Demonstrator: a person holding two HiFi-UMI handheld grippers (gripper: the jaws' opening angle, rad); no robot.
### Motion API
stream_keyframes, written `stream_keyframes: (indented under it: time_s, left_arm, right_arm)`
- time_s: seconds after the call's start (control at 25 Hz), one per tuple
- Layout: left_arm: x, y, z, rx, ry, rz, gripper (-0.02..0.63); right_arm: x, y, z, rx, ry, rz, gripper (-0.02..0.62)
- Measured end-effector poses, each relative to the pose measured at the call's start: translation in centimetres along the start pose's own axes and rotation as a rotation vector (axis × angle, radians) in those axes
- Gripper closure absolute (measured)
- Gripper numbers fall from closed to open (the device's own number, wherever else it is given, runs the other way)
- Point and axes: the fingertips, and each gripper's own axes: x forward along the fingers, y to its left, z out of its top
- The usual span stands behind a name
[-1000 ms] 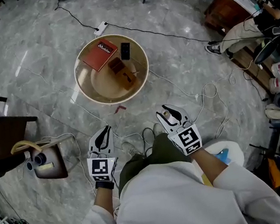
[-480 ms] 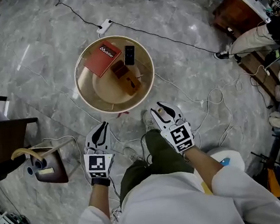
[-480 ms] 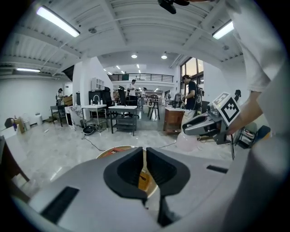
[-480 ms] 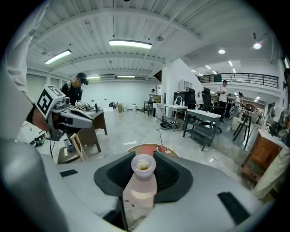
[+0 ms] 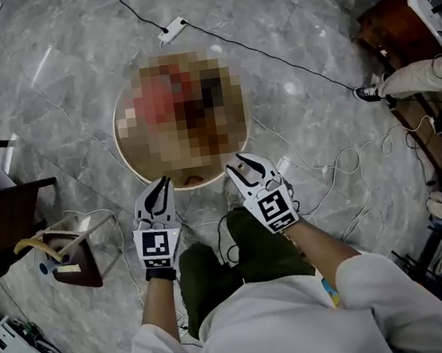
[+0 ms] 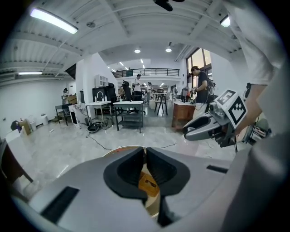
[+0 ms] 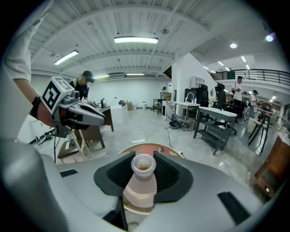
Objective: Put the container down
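Hovering side by side at the near rim of a round basin [image 5: 118,137] on the floor [image 5: 313,79], the left gripper [image 5: 157,194] and right gripper [image 5: 246,168] are pictured in the head view, with the right one reaching slightly further forward.

In the left gripper view, the jaws are drawn together to a thin slit with nothing gripped, and the basin is glimpsed beyond them.

In the right gripper view, a small pale bottle [image 7: 139,188] is clamped between the pads. Its long axis is laid along the jaws and its open mouth is pointed ahead at the basin, which lies straight in front and lower. A short forward and downward reach by the right gripper is judged to be what the put-down calls for.
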Motion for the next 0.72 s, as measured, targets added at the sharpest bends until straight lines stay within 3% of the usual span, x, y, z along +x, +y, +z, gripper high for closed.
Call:
stream_keyframes:
  time_s: [0.32, 0.72]
  left_arm:
    - [7.0, 3.2, -5.1, -0.016, 0.032, -0.066, 0.575]
    - [14.0, 7.2, -11.2, 0.005, 0.055, -0.161, 0.575]
  right_arm:
    - [9.0, -2.0, -3.2, -0.003, 0.004, -0.019, 0.453]
    - [20.1, -1.1, -9.3, 0.036, 0.046, -0.070, 0.453]
